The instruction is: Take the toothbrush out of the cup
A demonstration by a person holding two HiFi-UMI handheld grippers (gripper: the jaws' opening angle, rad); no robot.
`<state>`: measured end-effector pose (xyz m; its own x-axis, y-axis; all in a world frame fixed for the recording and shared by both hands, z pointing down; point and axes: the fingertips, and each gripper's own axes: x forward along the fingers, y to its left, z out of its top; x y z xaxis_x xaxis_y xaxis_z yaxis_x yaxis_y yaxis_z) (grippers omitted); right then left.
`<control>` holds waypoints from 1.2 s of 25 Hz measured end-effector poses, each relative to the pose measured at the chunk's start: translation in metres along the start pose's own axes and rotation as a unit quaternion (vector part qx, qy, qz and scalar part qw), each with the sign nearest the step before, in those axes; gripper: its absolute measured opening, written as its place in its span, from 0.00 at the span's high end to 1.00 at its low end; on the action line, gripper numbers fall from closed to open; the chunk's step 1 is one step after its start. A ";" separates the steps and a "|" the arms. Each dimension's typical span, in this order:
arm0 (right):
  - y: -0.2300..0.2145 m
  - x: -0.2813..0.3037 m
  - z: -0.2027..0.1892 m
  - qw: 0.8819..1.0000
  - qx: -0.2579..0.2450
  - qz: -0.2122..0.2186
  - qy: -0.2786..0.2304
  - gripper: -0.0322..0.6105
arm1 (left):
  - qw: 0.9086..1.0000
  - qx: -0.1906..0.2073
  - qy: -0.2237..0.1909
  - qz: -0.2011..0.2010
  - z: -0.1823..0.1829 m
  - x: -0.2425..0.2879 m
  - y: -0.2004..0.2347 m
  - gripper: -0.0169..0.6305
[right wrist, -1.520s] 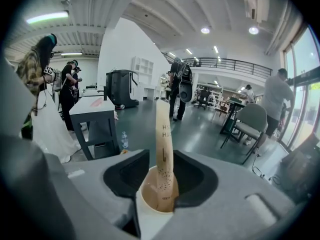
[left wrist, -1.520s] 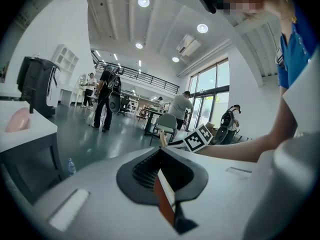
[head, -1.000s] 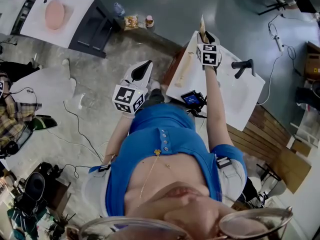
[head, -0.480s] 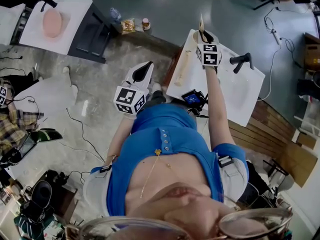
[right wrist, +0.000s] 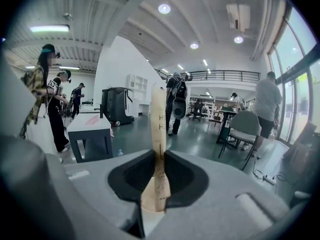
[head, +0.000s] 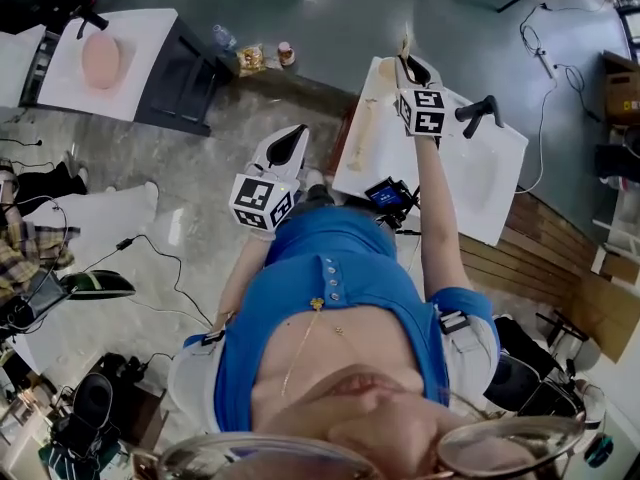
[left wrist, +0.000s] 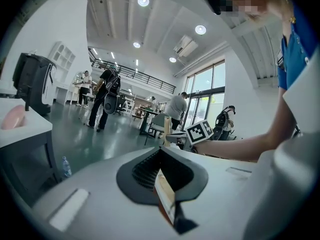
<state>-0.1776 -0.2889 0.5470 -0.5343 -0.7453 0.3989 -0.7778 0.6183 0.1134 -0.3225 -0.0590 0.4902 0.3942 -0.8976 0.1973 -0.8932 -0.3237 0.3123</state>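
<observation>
Two hand-held grippers in play, one in each hand. Clamping the right hand-held gripper [head: 409,65] on the toothbrush [right wrist: 159,119], jaws just having been closing in on it, pads pressing on both sides of its pale wooden handle. Holding that toothbrush upright, with most of its length sticking up past the jaws and faint dark print showing along it. Hovering with it over the far left corner of the white bench [head: 480,183]. Not making out the cup in any view. Stretching the bare right forearm [head: 432,208] straight out across the bench, passing just beside a small black device [head: 385,195] with a lit blue screen at the near edge.

Holding the left hand-held gripper [head: 296,131] well apart from the bench, out over the grey floor [head: 200,198], jaws pressed together. Showing a thin tan strip [left wrist: 165,196] at the seam between them, too unclear to tell what. Looking from that side across the hall toward the right one's checkered cube, toothbrush standing just beside it.

Leaning over in a blue shirt [head: 330,288]. Glimpsing a second white bench with a pink lump [head: 100,58] on it, far off to the left.
</observation>
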 end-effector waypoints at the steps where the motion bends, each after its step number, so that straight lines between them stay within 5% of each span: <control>1: -0.001 -0.003 0.004 1.000 0.005 0.001 -0.006 0.86 | 1.000 0.000 0.001 -0.003 0.001 0.001 -0.001 0.97; 17: -0.010 -0.055 0.037 0.996 0.044 0.016 -0.081 0.86 | 0.999 0.012 0.018 -0.043 -0.007 0.019 -0.025 0.97; 30: -0.041 -0.121 0.020 0.994 0.063 0.025 -0.089 0.87 | 0.996 0.023 0.032 -0.083 -0.015 0.056 -0.100 0.97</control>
<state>-0.0878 -0.2294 0.4760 -0.6149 -0.7535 0.2326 -0.7778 0.6282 -0.0214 -0.2072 -0.0724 0.4844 0.5492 -0.8100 0.2056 -0.8228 -0.4811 0.3027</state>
